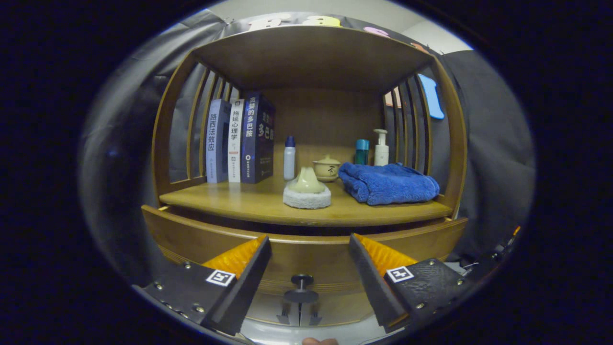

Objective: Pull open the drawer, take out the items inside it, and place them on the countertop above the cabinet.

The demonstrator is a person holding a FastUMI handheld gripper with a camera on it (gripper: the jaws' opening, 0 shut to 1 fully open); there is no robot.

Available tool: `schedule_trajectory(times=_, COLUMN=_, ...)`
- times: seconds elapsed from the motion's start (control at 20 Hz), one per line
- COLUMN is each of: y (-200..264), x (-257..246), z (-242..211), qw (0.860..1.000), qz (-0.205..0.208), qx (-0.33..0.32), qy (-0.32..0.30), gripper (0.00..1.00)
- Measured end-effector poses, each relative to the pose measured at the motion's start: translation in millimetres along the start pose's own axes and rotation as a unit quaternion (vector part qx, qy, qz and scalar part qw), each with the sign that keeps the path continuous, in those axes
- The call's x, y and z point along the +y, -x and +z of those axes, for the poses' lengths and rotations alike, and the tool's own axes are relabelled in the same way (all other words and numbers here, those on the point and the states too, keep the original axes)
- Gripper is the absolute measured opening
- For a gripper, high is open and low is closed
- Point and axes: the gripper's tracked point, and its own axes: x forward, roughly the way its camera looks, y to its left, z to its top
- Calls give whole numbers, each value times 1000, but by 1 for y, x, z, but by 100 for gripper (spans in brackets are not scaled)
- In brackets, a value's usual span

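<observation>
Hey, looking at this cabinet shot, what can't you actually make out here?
- Drawer contents: gripper view, hidden behind its front panel and the countertop above.
- Teal bottle: its base sits behind the blue towel.
- Gripper: jaws stand apart, with the drawer knob between them; whether they touch it is unclear.

This looks like a pretend home set up inside a booth. A wooden cabinet (306, 211) holds home things: books (239, 139) at the shelf's left edge, a blue towel (388, 183) at its right, a little teacup (326, 168) and bottles (381, 147) behind.
</observation>
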Motion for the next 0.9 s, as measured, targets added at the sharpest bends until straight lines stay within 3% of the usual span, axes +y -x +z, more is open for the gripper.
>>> schedule_trajectory(times=0.9, y=-24, x=1, z=3, qw=1000, qz=-2, qx=3, qy=3, gripper=99)
